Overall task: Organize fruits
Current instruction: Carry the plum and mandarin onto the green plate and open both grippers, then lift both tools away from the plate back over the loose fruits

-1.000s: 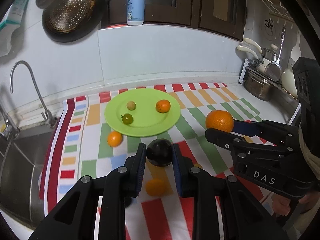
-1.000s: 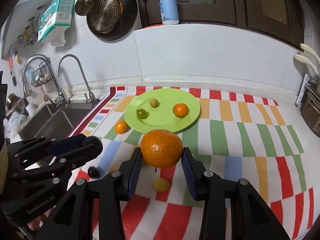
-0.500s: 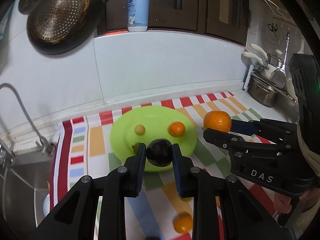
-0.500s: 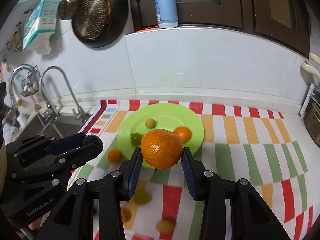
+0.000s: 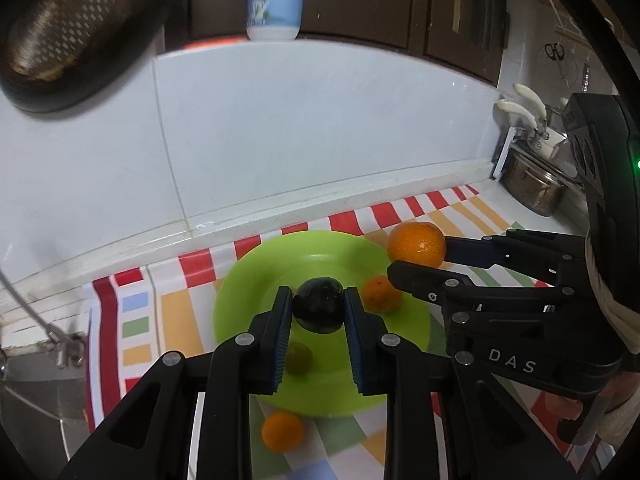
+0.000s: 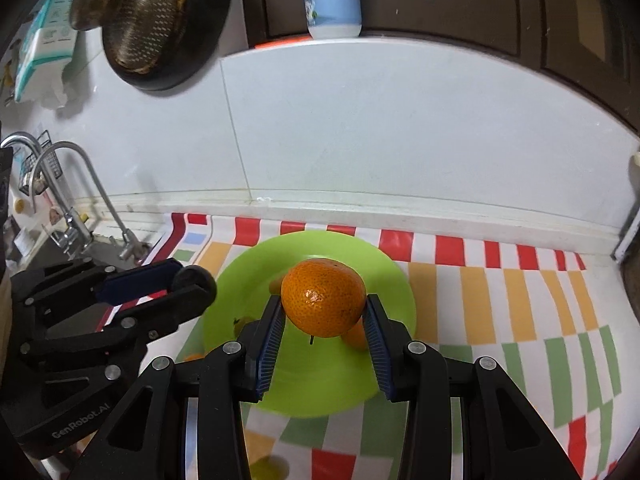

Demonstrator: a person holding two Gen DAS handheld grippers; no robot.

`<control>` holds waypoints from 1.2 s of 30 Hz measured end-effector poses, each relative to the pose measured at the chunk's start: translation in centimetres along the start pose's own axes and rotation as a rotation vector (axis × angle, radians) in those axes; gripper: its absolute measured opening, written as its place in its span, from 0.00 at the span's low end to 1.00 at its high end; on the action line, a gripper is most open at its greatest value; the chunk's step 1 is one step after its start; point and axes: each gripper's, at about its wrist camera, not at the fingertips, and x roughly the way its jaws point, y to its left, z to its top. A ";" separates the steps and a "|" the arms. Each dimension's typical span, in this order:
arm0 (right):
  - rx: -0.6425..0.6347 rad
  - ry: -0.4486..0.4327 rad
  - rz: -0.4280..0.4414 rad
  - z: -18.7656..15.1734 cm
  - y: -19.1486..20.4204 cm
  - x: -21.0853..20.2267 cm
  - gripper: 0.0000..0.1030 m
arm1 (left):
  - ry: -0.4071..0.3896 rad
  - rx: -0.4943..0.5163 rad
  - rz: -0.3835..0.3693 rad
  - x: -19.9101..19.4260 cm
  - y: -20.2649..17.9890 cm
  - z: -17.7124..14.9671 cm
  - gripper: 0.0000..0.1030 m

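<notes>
My left gripper (image 5: 317, 312) is shut on a dark round fruit (image 5: 319, 309) and hangs over the green plate (image 5: 240, 300). My right gripper (image 6: 324, 318) is shut on a large orange (image 6: 323, 297), also above the green plate (image 6: 394, 280). In the left wrist view the right gripper (image 5: 416, 258) holds that orange (image 5: 416, 243) at the plate's right rim. A small orange fruit (image 5: 381, 293) and a green fruit (image 5: 298, 356) lie on the plate. In the right wrist view the left gripper (image 6: 192, 284) sits at the plate's left edge.
Another small orange fruit (image 5: 282, 431) lies on the striped cloth (image 6: 500, 300) just in front of the plate. A yellowish fruit (image 6: 269, 467) lies nearer still. A sink with a tap (image 6: 76, 184) is at the left, a pot rack (image 5: 536, 188) at the right, the tiled wall behind.
Both grippers have moved forward across the cloth with their fruits and now hang over the plate; the wall looks closer. The loose fruits on the cloth have slid toward the bottom of view.
</notes>
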 end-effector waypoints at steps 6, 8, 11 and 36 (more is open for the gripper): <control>0.020 0.061 0.007 1.2 -1.0 3.9 0.40 | 0.042 0.004 -0.017 4.0 1.2 1.0 0.25; 0.015 0.079 -0.004 1.4 -1.3 5.0 0.40 | 0.052 0.004 -0.021 4.8 1.5 1.3 0.25; 0.017 0.108 -0.012 1.7 -1.7 6.4 0.40 | 0.074 0.006 -0.021 6.3 2.0 1.8 0.25; -0.021 0.130 -0.032 1.2 -1.7 7.0 0.42 | 0.104 0.023 0.064 4.6 2.6 1.4 0.32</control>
